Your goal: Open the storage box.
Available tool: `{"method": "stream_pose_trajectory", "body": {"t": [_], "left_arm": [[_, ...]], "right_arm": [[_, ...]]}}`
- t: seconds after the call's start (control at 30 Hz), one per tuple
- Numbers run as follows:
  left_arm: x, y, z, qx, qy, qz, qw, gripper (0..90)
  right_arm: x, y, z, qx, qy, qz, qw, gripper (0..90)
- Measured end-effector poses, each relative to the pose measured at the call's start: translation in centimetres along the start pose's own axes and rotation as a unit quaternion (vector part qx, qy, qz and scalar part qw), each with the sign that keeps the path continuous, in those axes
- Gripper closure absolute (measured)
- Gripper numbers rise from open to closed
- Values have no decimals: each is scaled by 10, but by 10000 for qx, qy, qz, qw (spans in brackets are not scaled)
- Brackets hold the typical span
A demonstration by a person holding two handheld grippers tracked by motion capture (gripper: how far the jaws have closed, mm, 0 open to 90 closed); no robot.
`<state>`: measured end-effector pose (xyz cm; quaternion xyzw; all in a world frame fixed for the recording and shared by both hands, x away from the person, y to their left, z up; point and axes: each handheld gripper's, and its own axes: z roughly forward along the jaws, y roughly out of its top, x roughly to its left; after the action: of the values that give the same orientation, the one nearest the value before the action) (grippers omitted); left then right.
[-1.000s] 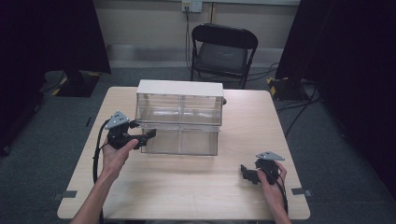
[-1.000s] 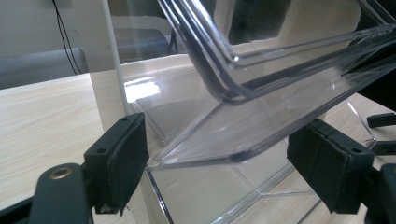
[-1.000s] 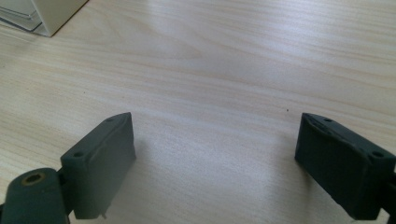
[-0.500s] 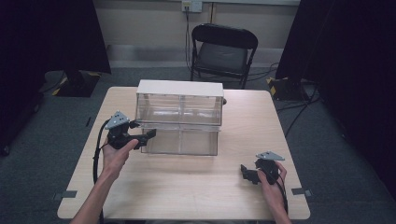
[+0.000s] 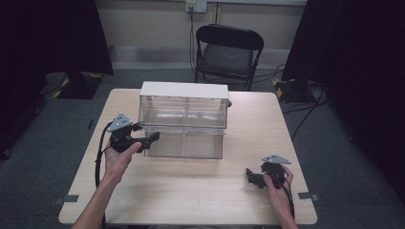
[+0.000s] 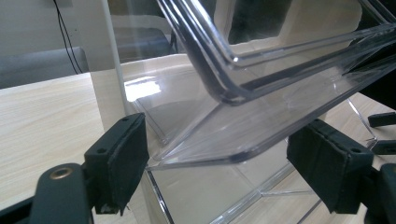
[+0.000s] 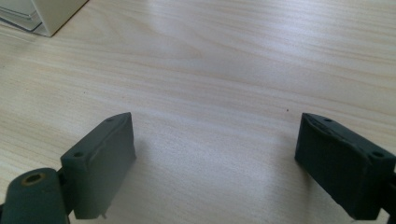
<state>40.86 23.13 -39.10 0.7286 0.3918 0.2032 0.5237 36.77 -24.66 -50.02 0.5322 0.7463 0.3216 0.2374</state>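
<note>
Left gripper (image 5: 149,139) level at drawer (image 5: 186,144) corner.

No text, label, brand, number or sign can be read on any surface here, neither on the clear plastic drawer cabinet (image 5: 184,119) nor elsewhere

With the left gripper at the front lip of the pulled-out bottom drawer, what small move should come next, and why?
Probably close the left gripper onto the drawer lip: the clear lip lies between the jaws, but the pads seem to stand off it. The lower drawer of the clear drawer unit is only partly out, and the right gripper rests open over bare table.
</note>
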Motion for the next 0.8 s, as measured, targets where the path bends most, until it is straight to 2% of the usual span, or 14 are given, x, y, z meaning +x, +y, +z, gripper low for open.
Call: {"method": "stream_pose_trajectory", "body": {"t": [0.8], "left_arm": [[0,0,0,1,0,-2,10000,205]], "right_arm": [[0,0,0,-1,-1,-4,10000,113]]}}
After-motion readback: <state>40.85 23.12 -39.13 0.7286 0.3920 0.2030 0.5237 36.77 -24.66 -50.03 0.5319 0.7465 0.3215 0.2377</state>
